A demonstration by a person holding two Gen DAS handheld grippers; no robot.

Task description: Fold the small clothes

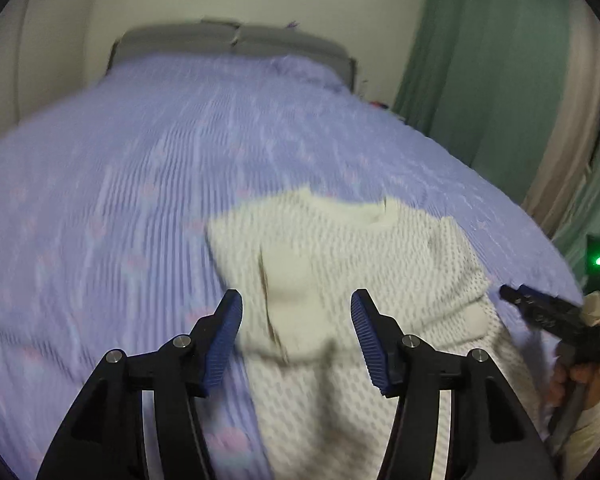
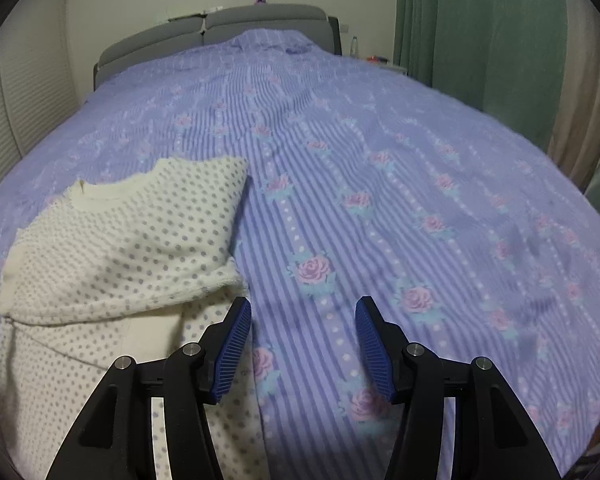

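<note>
garments: one cream dotted top point(image 2: 116, 240), partly folded on the striped purple bedspread point(image 2: 380, 160) | left gripper point(image 1: 296, 308): jaws apart above top, holding nothing | right gripper point(image 2: 303, 312): jaws apart, empty, beside top's edge

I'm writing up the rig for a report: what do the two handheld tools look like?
Both match. The left tool and right tool each have two black angular fingers with silver pivot bolts and ribbed blue pads. In the left wrist view the right tool shows from the side as a black bar with blue trim.
</note>
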